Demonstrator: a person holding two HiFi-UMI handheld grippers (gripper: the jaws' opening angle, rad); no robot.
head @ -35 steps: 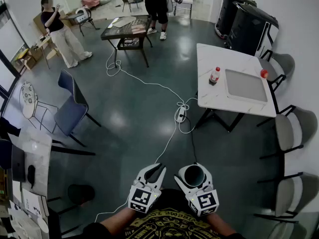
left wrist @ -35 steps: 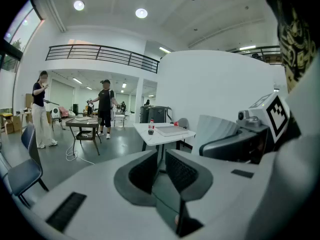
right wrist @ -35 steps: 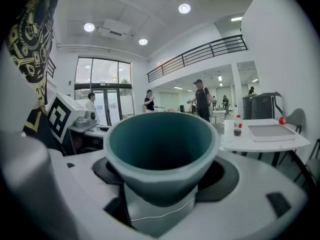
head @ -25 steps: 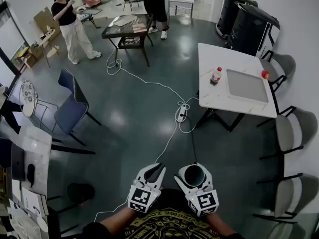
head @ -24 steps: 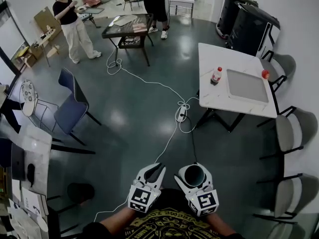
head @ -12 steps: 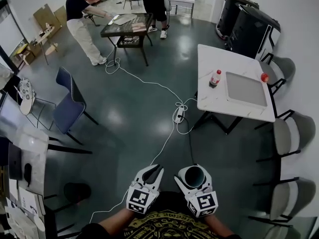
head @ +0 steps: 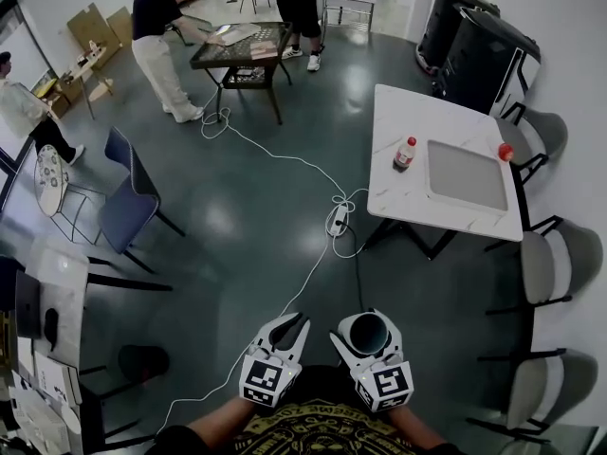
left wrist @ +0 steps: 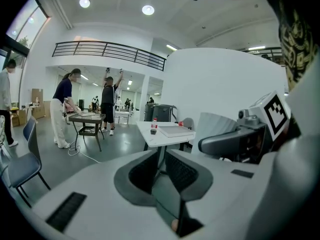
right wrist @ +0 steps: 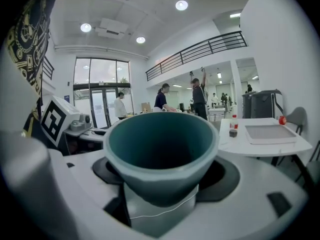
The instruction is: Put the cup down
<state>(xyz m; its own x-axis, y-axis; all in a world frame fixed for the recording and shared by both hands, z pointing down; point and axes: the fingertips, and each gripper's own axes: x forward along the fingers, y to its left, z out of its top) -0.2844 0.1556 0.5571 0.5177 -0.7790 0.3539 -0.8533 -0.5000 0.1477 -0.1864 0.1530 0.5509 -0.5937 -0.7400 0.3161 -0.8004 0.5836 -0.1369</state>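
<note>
A dark teal cup (head: pixel 366 333) stands upright between the jaws of my right gripper (head: pixel 367 337), low in the head view and close to my body, above the grey floor. The right gripper view looks into the cup's (right wrist: pixel 160 154) empty inside, with the pads pressed on its lower wall. My left gripper (head: pixel 289 328) is beside it on the left, its jaws apart in a narrow V with nothing between them (left wrist: pixel 161 170). The white table (head: pixel 398 192) is far ahead on the right.
On the white table are a red-capped bottle (head: pixel 405 153), a grey tray (head: pixel 462 175) and a small red thing (head: pixel 504 152). A white cable and power strip (head: pixel 338 219) cross the floor. Grey chairs (head: pixel 555 259) line the right, a blue chair (head: pixel 128 197) the left. People stand by a dark table (head: pixel 242 50).
Both grippers keep their place and stance, the cup still held. The person in the dark top has walked to the far dark table. Another person has come into view at the far left.
</note>
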